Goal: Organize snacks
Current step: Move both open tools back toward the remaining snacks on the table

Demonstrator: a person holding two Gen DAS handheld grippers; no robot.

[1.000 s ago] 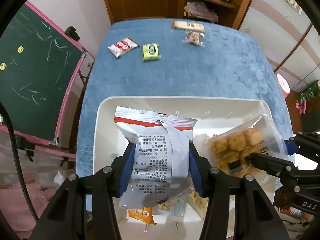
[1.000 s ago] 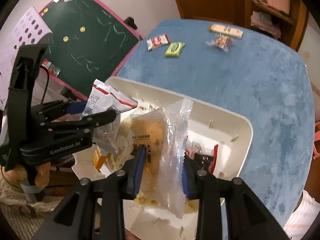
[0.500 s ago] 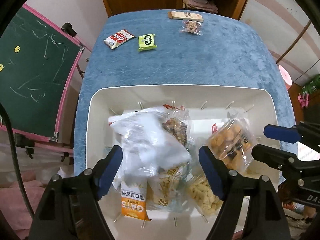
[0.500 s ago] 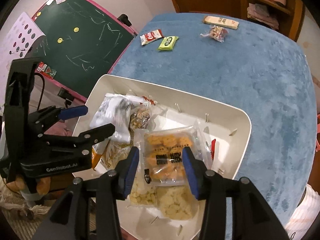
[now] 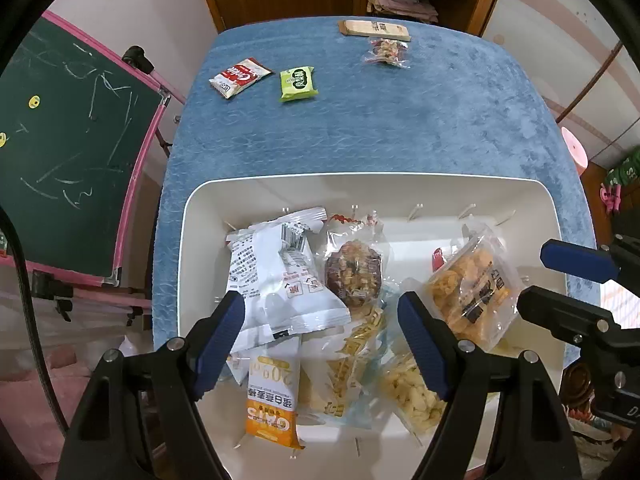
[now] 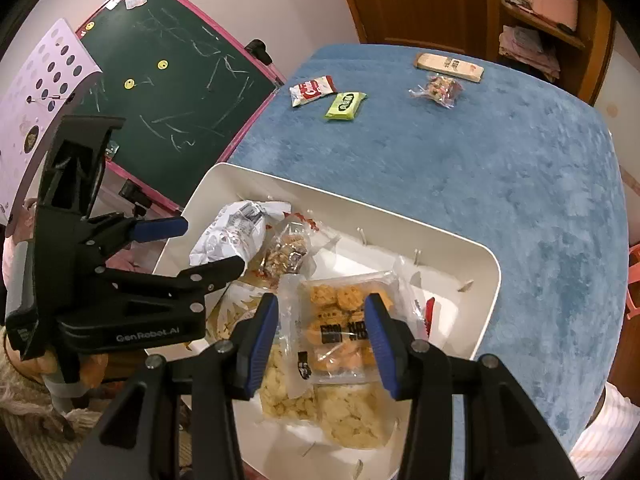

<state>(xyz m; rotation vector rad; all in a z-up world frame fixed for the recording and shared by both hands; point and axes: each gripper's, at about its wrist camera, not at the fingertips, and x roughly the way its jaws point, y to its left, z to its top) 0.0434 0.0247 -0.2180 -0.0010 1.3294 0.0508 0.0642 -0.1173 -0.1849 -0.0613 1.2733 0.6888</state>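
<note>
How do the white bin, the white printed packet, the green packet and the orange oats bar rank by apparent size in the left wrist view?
1. white bin
2. white printed packet
3. orange oats bar
4. green packet

The green packet lies far up the table, so it may really be closer to the bar's size.

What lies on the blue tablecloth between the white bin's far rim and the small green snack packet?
Nothing: in the left wrist view, bare blue tablecloth runs from the white bin to the small green snack packet.
</note>
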